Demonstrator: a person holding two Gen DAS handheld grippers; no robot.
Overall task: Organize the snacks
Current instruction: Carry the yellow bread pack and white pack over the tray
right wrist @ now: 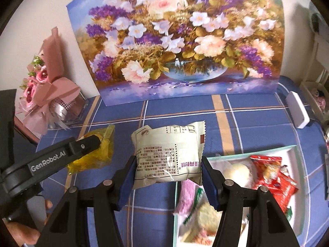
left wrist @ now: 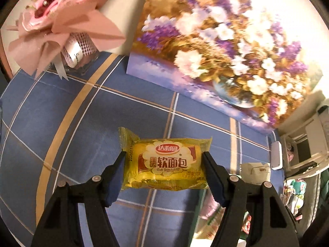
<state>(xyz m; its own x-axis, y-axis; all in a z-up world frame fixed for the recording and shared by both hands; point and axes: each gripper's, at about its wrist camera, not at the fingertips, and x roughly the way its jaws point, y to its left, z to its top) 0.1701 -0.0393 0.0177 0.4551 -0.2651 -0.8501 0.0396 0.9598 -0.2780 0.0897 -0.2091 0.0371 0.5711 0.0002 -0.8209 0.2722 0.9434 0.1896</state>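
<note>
- We see the left gripper (left wrist: 164, 160) w/ its fingers (left wrist: 116, 177) clamped on the yellow bread packet (left wrist: 166, 162), one pad at each short end, packet spanning the gap crosswise, label facing up.
- Packet is lifted clear of the blue plaid table (left wrist: 82, 123); its crimped left end sticks up past the left finger tip.
- In the right wrist view the same packet (right wrist: 96, 154) shows at the tip of the left gripper (right wrist: 98, 144), left of centre, w/ a hand (right wrist: 22, 230) at the bottom-left corner.
- Right gripper (right wrist: 167, 162) has its fingers (right wrist: 207, 181) gripping the white snack packet (right wrist: 168, 156) by its two sides; printed back w/ text faces us, upper part of packet rises above the finger tips, serrated top edge tilted to the right.
- White packet hangs over the table, just left of the white tray (right wrist: 296, 185).
- Tray sits at the lower right, holding red snack packets (right wrist: 273, 177), a pink packet (right wrist: 188, 195) & other pale items, blurred so we can't tell what.
- Behind both packets, a flower painting (right wrist: 176, 41) stands against the wall; a pink bouquet (right wrist: 47, 94) stands to its left.
- A white box (right wrist: 298, 111) lies on the table near the right edge, well apart from both packets.
</note>
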